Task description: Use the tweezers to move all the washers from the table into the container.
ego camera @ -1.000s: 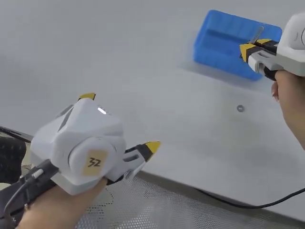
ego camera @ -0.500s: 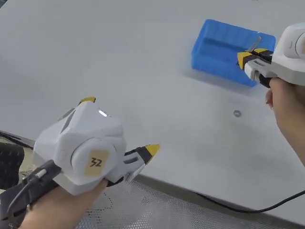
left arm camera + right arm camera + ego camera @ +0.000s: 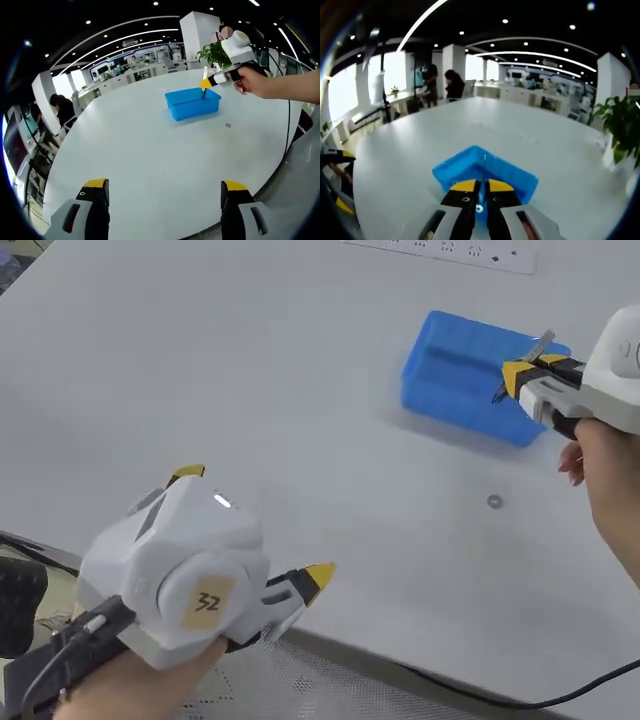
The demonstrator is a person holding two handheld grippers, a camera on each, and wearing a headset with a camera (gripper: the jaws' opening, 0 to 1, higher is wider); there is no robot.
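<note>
Right gripper (image 3: 515, 377) clenched on tweezers (image 3: 541, 341), tips over blue container (image 3: 450, 360); whether tips carry anything, cannot tell. Likely drop-off step. Left gripper (image 3: 165, 186) released, empty, at table (image 3: 250, 360) edge. One washer (image 3: 494, 502) lies on table near container; next move calls for precise tip pinch.

At a white workbench (image 3: 300, 390), the right gripper (image 3: 512, 375), jaws clamped on metal tweezers (image 3: 541, 341), hovers over the near right corner of a blue container (image 3: 445, 355). One washer (image 3: 493, 502) lies on the table nearby. The left gripper (image 3: 252, 523), marked "32", sits at the table's edge, jaws spread wide.
</note>
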